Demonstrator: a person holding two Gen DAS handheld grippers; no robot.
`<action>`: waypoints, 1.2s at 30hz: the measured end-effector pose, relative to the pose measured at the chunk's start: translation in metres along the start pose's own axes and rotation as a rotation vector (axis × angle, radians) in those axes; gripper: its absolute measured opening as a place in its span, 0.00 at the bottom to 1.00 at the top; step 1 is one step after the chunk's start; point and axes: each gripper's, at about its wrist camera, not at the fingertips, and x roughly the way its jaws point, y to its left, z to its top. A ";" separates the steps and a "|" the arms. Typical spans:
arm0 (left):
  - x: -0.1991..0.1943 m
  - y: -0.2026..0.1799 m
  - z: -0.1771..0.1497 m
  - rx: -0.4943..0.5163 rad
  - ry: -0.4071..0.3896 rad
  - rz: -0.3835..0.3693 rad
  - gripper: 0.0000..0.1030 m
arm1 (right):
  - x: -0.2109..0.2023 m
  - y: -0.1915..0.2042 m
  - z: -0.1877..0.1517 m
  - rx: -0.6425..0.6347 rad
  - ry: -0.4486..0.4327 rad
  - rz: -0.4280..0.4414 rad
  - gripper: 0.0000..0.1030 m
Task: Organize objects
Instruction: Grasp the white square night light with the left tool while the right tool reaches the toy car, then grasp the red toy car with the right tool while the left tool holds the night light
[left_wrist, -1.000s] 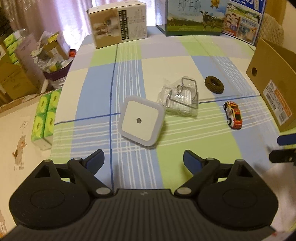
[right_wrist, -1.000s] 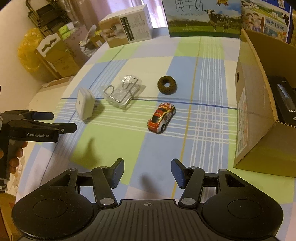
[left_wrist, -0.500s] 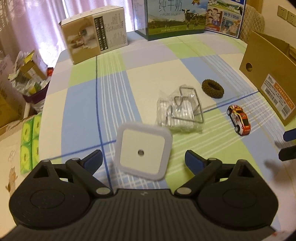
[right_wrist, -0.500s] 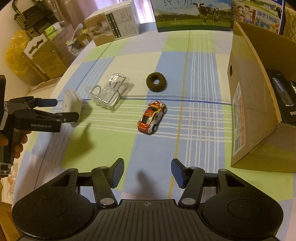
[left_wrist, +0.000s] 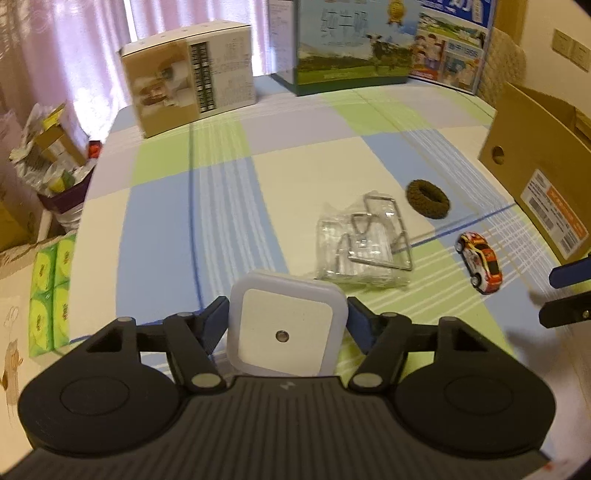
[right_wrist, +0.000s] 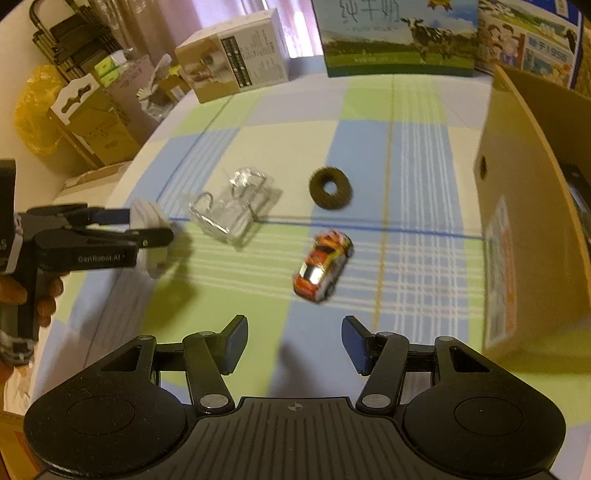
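Since before, your left gripper (left_wrist: 287, 319) closed on the night light (left_wrist: 286, 328); right gripper (right_wrist: 293, 341) open. Next: carry to cardboard box (left_wrist: 546, 177).

The left gripper (right_wrist: 147, 230) read "GenRobot.AI" on its side. A milk carton (right_wrist: 397, 37) read "PURE MILK". The carton beside it (right_wrist: 532, 44) showed "1956".

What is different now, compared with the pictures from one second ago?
The left hand-held gripper moved forward to the white night light and closed its fingers on both sides of it. The right hand-held gripper stayed open and empty. The toy car, brown ring and plastic packet did not move.
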 end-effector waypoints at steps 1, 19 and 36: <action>-0.001 0.003 -0.001 -0.013 0.000 0.010 0.63 | 0.002 0.002 0.004 -0.004 -0.004 0.003 0.52; -0.010 0.032 -0.008 -0.166 0.034 0.130 0.63 | 0.061 -0.005 0.038 0.019 -0.043 -0.143 0.37; -0.011 0.013 -0.009 -0.162 0.049 0.132 0.63 | 0.060 0.011 0.015 -0.144 -0.033 -0.142 0.23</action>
